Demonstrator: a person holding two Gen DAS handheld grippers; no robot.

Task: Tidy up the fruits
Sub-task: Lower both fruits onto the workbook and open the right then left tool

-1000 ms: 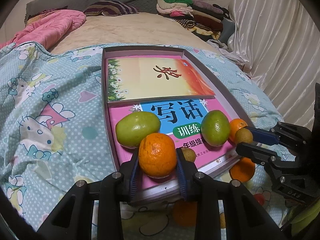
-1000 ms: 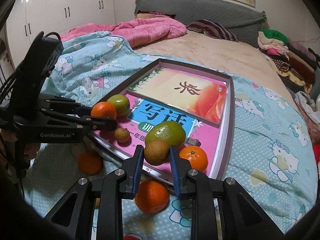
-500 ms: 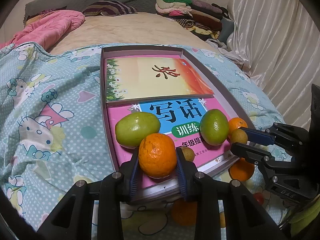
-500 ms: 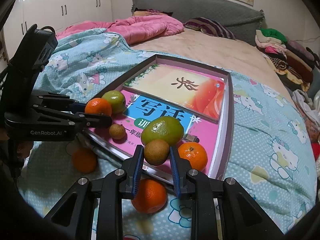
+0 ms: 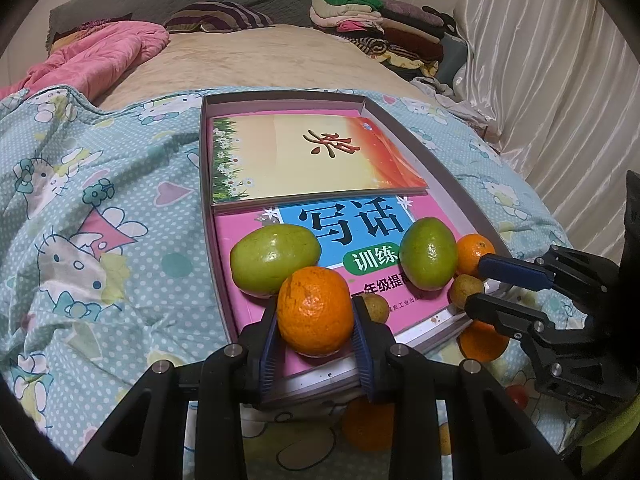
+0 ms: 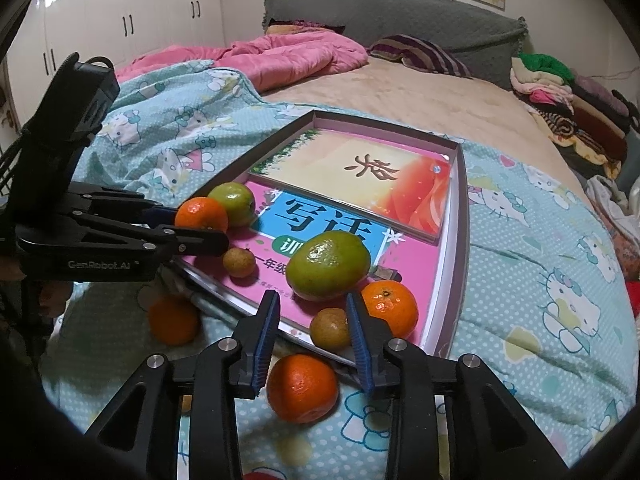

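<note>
My left gripper (image 5: pixel 316 334) is shut on an orange (image 5: pixel 314 310) over the near edge of the shallow box (image 5: pixel 208 200) that holds books; it also shows in the right wrist view (image 6: pixel 200 226). My right gripper (image 6: pixel 312 326) is open; a small brown fruit (image 6: pixel 330 328) lies loose in the box by its right finger, in front of a green fruit (image 6: pixel 328 266). An orange (image 6: pixel 390 308) sits to the right in the box. Another green fruit (image 5: pixel 274 258) and a small brown fruit (image 6: pixel 239 263) lie near the left gripper.
Two oranges (image 6: pixel 302 388) (image 6: pixel 174 320) lie on the Hello Kitty quilt (image 6: pixel 540 260) in front of the box. A pink blanket (image 6: pixel 288 52) and folded clothes (image 6: pixel 560 92) are at the far end of the bed. Curtains (image 5: pixel 560 60) hang on the right.
My right gripper has opened and let go of the small brown fruit, which now lies in the box. The left gripper still holds its orange, barely moved.
</note>
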